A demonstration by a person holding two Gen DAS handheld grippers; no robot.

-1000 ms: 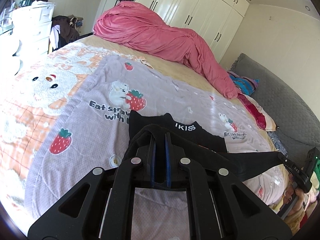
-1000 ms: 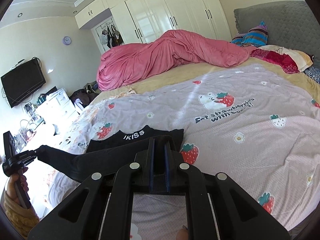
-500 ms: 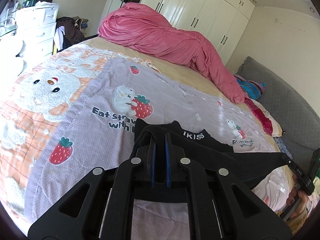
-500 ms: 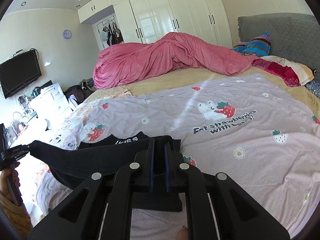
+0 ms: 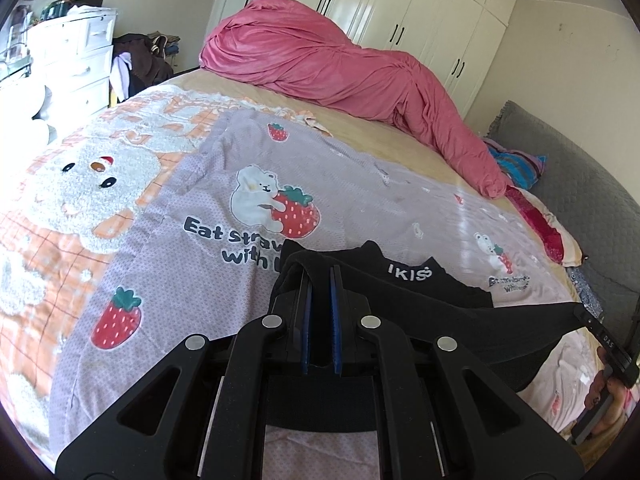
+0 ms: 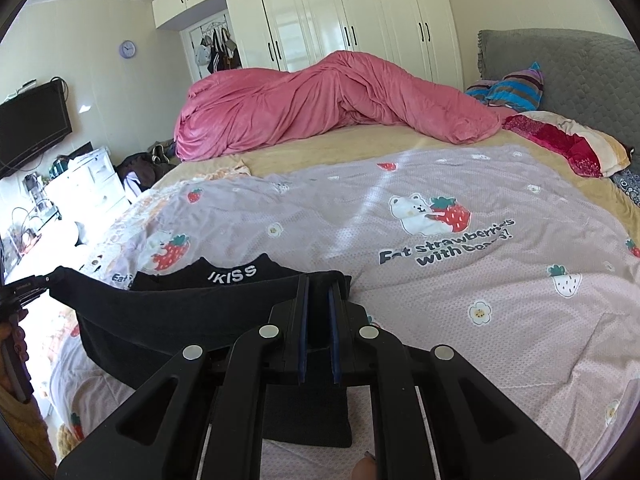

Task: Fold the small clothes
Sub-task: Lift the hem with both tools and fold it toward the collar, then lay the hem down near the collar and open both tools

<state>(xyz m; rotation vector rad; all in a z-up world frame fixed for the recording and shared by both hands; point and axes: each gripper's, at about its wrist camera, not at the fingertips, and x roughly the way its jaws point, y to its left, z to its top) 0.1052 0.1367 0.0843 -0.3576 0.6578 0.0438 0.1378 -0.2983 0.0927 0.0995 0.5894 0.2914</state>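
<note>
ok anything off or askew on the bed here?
Nothing wrong with the fold: both tongs, left and right, grip the black garment taut above its IKISS waistband. Only the pink duvet lies bunched across the far side.

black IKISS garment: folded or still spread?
Mid-fold. The black stretchy garment with the white IKISS waistband has its near edge lifted taut between left gripper and right gripper, waistband flat on the strawberry-print blanket.
</note>
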